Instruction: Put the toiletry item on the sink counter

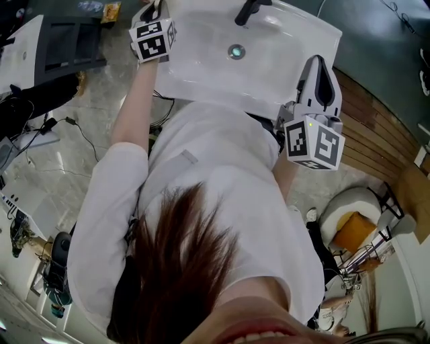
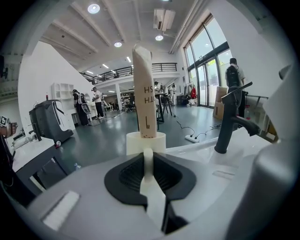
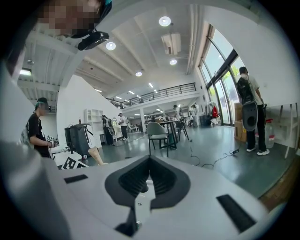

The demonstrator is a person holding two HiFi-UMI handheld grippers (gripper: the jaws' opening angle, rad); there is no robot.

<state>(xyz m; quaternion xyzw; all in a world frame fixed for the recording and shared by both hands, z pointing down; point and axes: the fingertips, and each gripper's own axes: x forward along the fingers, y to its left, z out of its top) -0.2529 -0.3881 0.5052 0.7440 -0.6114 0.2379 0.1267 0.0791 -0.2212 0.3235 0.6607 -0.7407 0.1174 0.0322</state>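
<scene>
The toiletry item is a beige tube (image 2: 143, 93) with a white cap (image 2: 146, 142). It stands cap-down, nearly upright, right at the tips of my left gripper (image 2: 147, 152). The jaws are closed to a narrow slit with a white piece between the pads. In the head view the left gripper (image 1: 154, 9) is at the far-left corner of the white sink (image 1: 201, 67). The right gripper view shows the tube (image 3: 96, 154) leaning above the left gripper's marker cube. My right gripper (image 1: 320, 64) (image 3: 149, 159) hovers at the sink's right edge, shut and holding nothing.
A black faucet (image 2: 228, 122) (image 1: 247, 10) rises at the back of the sink counter (image 2: 225, 164). Cables (image 1: 60, 124) and a dark machine (image 1: 67, 40) lie left of the sink. A round white bin (image 1: 353, 225) sits lower right. A chair (image 3: 157, 131) and people stand farther off.
</scene>
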